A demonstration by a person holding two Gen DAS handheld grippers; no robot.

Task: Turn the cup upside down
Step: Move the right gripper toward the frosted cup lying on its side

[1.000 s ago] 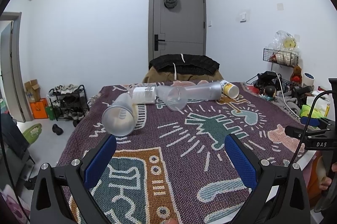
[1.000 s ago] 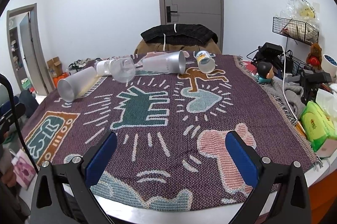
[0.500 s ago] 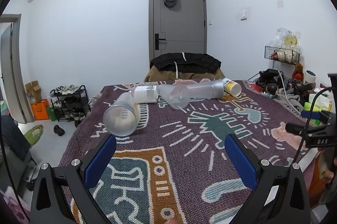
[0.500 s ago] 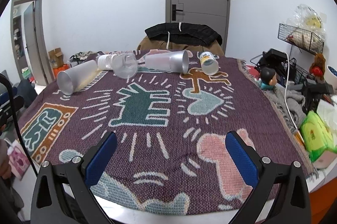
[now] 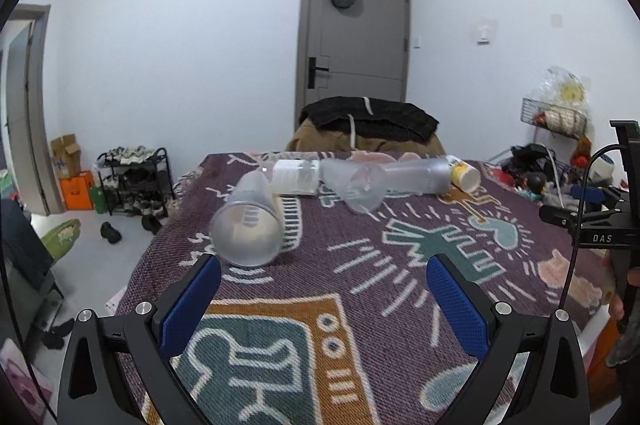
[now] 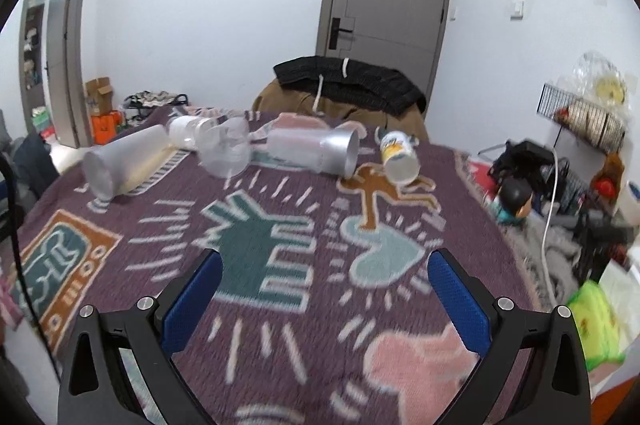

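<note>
Left wrist view: left gripper (image 5: 323,279) jaws apart, empty | frosted plastic cup (image 5: 248,221) lies on its side at 11 o'clock, mouth toward camera, just beyond left fingertip | right gripper (image 6: 324,279) jaws apart, empty, over patterned blanket (image 6: 280,257) | progress: cup not grasped; grasp, lift, inversion, placement all remain.

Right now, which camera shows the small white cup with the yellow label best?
The right wrist view: the small white cup with the yellow label lies on its side, unobstructed, mouth toward the camera. The left wrist view shows it smaller, partly behind a frosted tumbler.
</note>
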